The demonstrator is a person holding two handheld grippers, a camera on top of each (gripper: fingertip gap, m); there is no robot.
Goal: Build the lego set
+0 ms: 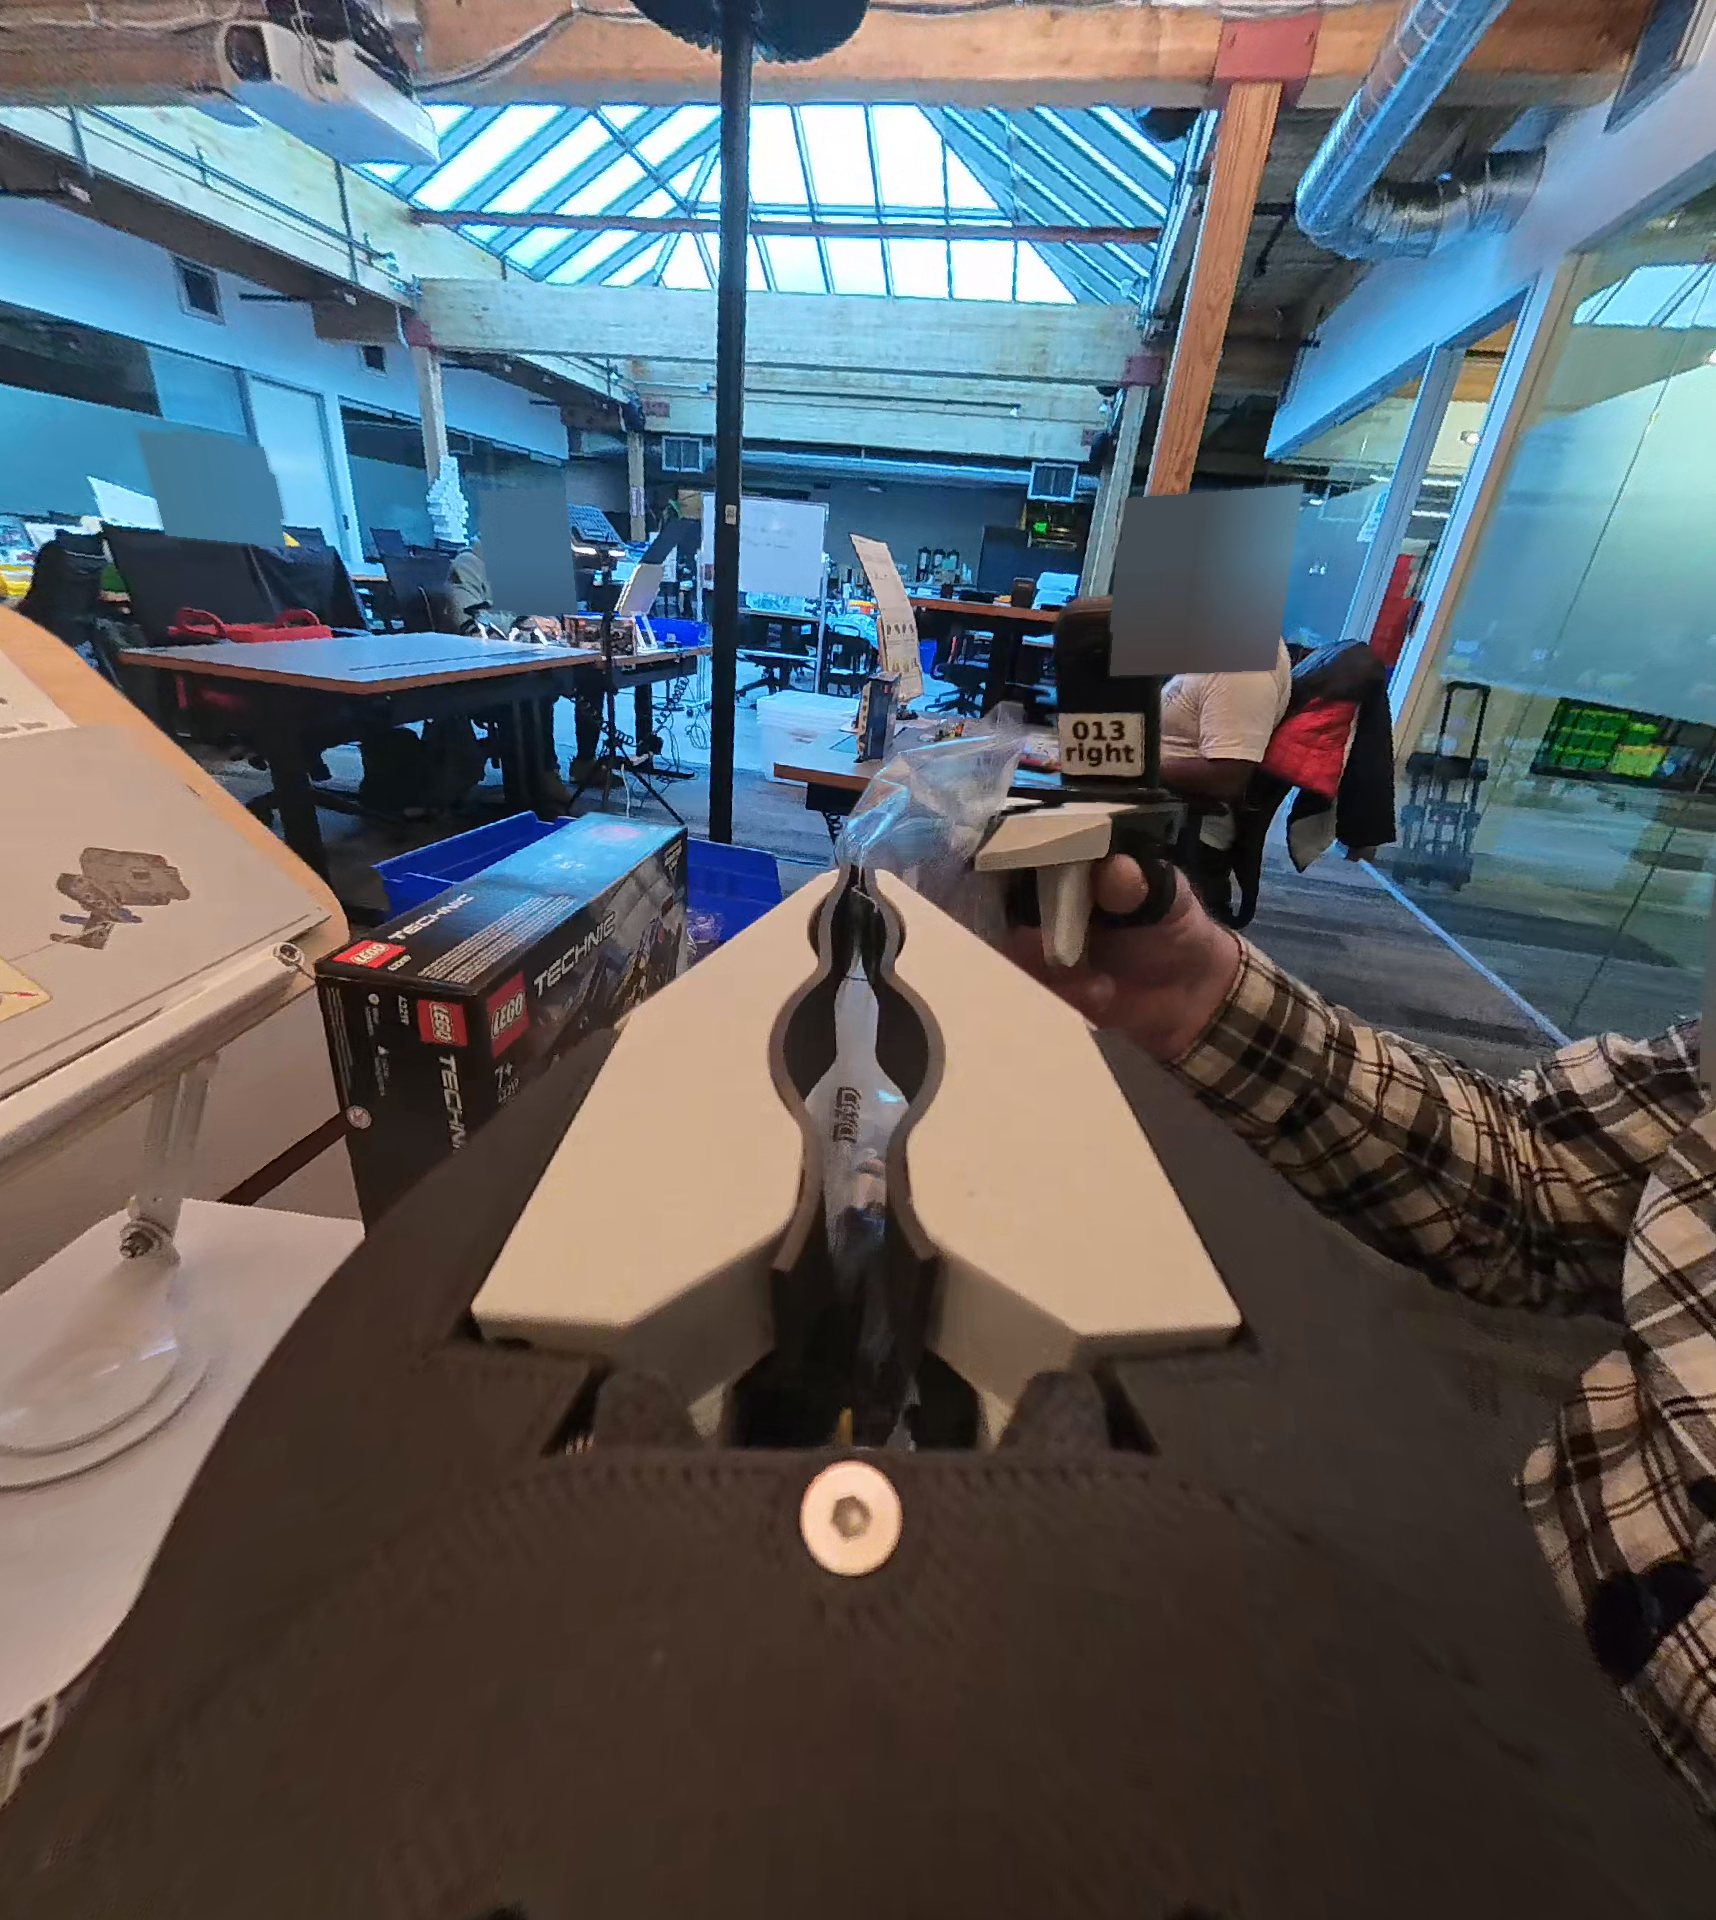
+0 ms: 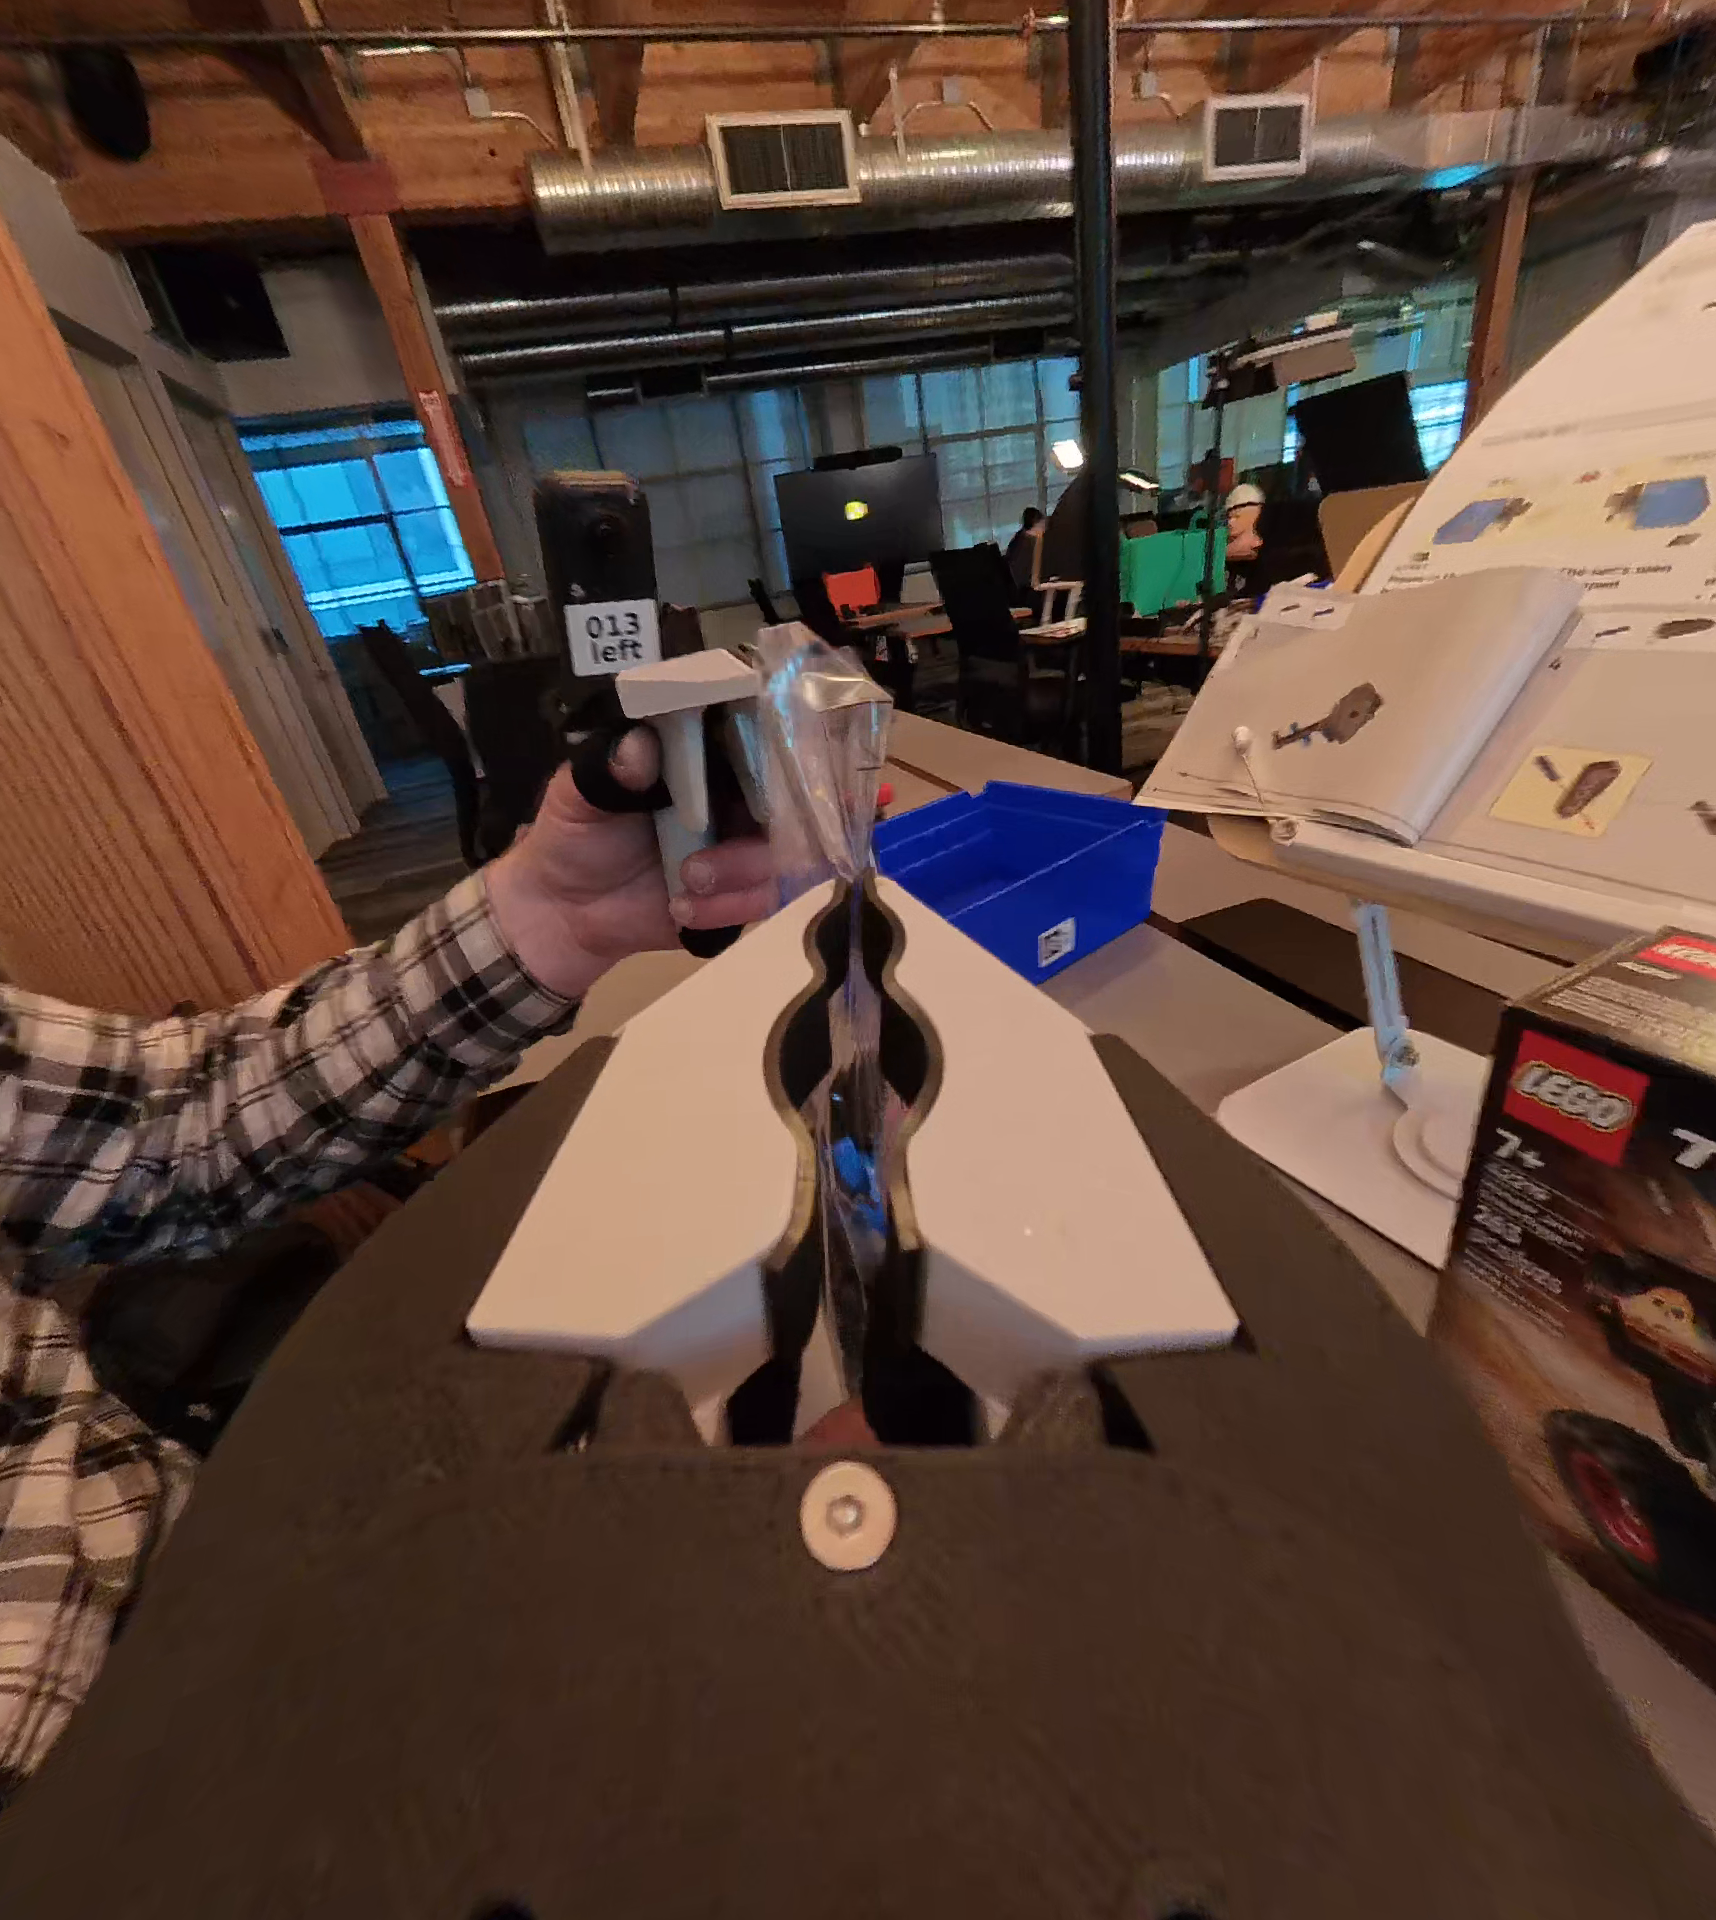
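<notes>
Both grippers, left and right, are clamped on the parts bag; you've barely started, bag's still sealed and nothing's built.

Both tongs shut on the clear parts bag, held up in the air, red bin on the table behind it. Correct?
Not quite: the bin is blue, as the right wrist view shows. Otherwise yes: left tongs and right tongs are both shut on the clear parts bag, held up.
</notes>
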